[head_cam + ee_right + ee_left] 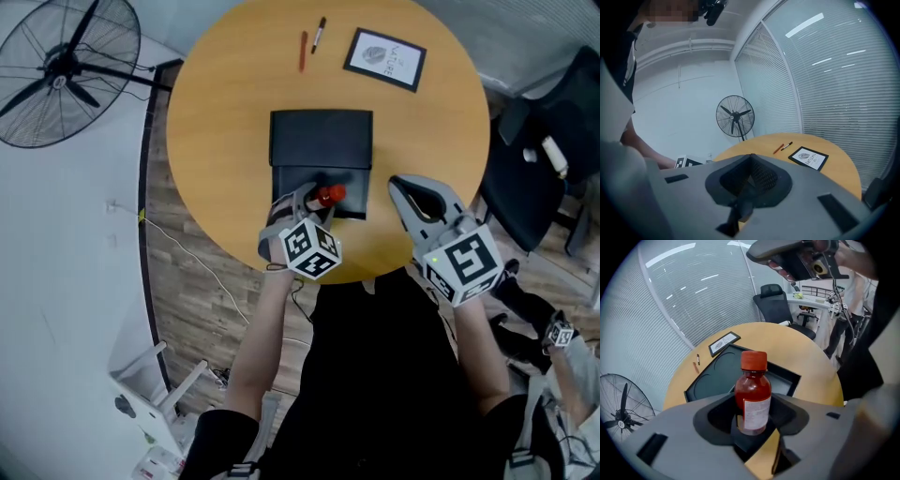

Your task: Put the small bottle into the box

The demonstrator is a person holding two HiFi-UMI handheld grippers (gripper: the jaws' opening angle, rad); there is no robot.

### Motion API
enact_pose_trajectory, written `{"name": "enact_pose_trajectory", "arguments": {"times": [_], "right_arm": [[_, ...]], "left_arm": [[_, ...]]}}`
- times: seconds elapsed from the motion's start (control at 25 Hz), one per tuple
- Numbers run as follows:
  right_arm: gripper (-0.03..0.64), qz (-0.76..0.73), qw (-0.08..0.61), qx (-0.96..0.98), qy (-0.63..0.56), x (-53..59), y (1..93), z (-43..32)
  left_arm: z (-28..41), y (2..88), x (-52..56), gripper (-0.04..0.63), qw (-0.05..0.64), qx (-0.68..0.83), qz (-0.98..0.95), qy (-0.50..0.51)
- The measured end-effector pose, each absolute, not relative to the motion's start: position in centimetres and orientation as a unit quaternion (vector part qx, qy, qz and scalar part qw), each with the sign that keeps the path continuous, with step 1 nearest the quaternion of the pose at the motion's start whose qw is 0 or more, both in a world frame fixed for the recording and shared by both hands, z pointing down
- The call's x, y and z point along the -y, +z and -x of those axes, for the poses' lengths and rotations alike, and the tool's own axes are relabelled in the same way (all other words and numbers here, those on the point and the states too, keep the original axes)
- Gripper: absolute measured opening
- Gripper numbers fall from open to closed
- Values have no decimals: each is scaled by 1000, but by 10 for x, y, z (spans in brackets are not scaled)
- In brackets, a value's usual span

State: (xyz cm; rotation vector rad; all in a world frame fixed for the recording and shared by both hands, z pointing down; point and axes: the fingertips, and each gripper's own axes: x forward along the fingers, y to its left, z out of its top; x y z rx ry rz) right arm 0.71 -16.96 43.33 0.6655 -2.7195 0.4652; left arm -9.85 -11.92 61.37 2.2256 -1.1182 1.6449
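A small brown bottle [752,397] with a red cap and a white label stands upright between my left gripper's [752,420] jaws, which are shut on its lower body. In the head view the bottle [327,196] hangs over the near edge of the black box [321,159], with my left gripper [309,208] at the table's near rim. The box [717,376] lies open and flat, with round recesses in its far half. My right gripper [409,194] hovers to the right of the box, its jaws closed together with nothing between them [749,180].
On the round wooden table [225,112], a framed card [384,59] lies at the far right, with a red pen [303,51] and a black marker [319,35] beside it. A standing fan [66,70] is at the left, an office chair [548,150] at the right.
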Motion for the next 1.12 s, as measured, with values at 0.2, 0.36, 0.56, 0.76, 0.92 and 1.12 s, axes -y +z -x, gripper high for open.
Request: {"name": "enact_pose_trajectory", "arguments": {"times": [0.2, 0.36, 0.56, 0.76, 0.92, 1.12], "right_arm": [[9, -245, 154, 943, 168, 169, 437, -7], [9, -256, 158, 938, 171, 170, 441, -10], [9, -271, 161, 932, 177, 171, 445, -15], [9, -280, 166, 928, 184, 169, 451, -17], [9, -286, 170, 924, 189, 168, 455, -16], [9, -293, 171, 921, 194, 167, 458, -16]], "left_arm": [[97, 629, 120, 216, 80, 343, -746, 566], [92, 644, 124, 216, 78, 318, -746, 580], [85, 657, 129, 216, 59, 289, -747, 595], [82, 675, 127, 216, 56, 257, -743, 615], [86, 684, 127, 216, 60, 247, -735, 628], [83, 694, 127, 216, 59, 229, -734, 636]]}}
